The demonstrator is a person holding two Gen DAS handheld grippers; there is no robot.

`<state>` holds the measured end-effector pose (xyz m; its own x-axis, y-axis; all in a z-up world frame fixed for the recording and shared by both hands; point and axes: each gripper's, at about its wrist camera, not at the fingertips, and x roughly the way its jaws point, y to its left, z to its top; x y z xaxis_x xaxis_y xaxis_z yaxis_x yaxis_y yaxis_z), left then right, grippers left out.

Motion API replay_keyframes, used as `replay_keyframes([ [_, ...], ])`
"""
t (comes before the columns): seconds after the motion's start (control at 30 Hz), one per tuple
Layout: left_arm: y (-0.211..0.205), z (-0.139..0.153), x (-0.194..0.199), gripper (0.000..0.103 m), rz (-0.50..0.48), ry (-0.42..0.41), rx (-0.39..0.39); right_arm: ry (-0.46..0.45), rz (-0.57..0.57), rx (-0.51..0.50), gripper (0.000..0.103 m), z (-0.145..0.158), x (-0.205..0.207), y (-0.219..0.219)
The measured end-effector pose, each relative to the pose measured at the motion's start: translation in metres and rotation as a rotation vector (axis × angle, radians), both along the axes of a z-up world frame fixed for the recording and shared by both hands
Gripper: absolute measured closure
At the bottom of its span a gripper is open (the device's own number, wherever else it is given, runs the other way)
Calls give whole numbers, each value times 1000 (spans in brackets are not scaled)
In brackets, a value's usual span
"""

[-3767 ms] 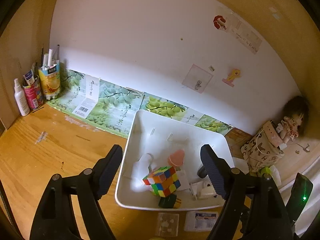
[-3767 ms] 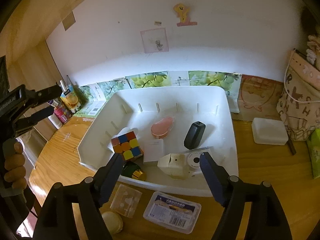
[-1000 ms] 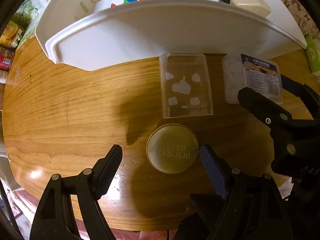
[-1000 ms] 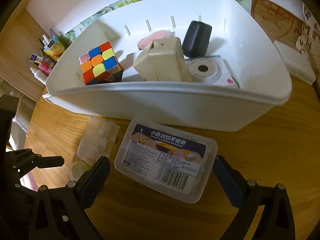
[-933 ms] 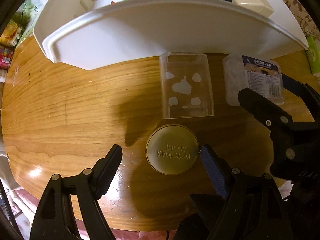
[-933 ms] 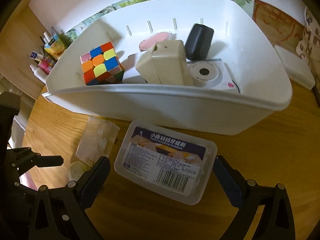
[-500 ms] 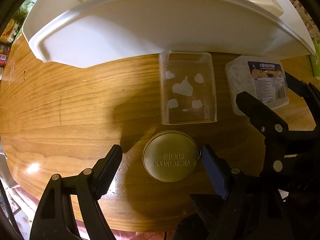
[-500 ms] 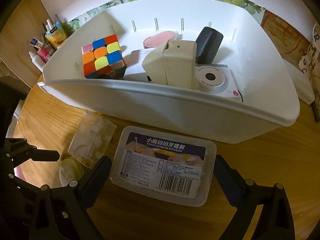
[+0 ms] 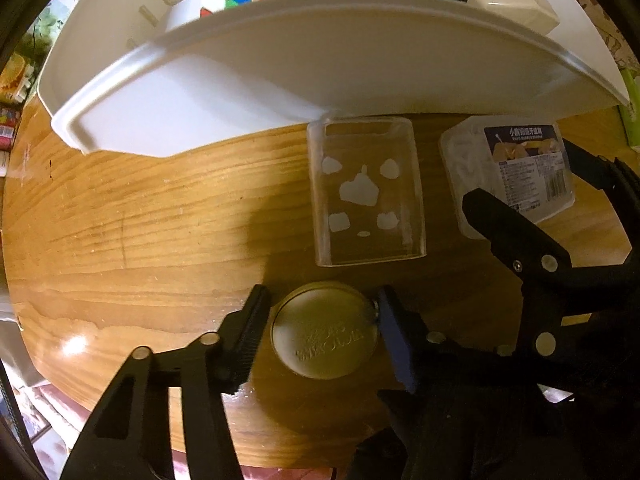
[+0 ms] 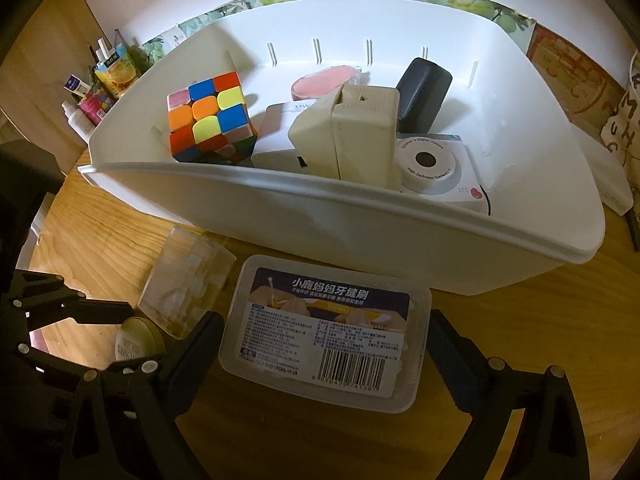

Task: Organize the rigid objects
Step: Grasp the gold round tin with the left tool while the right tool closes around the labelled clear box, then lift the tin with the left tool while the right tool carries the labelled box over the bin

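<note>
From the left wrist view we look straight down on the desk (image 9: pixel 120 216), where our left tool (image 9: pixel 320 320) is closing its jaws around a small round tin (image 9: pixel 324 330) with raised lettering on its lid; the pads stand at its two sides, seemingly just touching. We judge the tin stiff, light and smooth-walled, so it could slip; a hold across its widest part looks safest. Just beyond it lies a clear plastic case (image 9: pixel 366 192), and past that the white bin (image 9: pixel 240 80) rises with an overhanging rim the tin must be lifted over. The desk edge runs close behind the tool, while bare wood to the left gives room. From the right wrist view our right tool (image 10: pixel 320 344) is released, spread wide on either side of a labelled plastic box (image 10: pixel 326 332) without pressing it. The box looks rigid and light, best taken across its short sides. The bin holds a puzzle cube (image 10: pixel 208 116) and a camera (image 10: pixel 432 172), with free floor at its right.
</note>
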<state>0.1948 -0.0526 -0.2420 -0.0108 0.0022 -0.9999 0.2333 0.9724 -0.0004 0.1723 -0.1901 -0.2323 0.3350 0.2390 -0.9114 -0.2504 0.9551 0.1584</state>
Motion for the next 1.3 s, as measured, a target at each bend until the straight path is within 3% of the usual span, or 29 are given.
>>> replay_keyframes([
  [0.3,-4,5,0,49,1,-14,-3,14,-4,14,5,2,-2,-4],
  [0.9,38,14,-45,49,100,-24,-9,-10,62,-3,5,14,-29,21],
  [1.3,87,48,-67,49,194,-126,0,-84,160,-1,5,43,-50,50],
])
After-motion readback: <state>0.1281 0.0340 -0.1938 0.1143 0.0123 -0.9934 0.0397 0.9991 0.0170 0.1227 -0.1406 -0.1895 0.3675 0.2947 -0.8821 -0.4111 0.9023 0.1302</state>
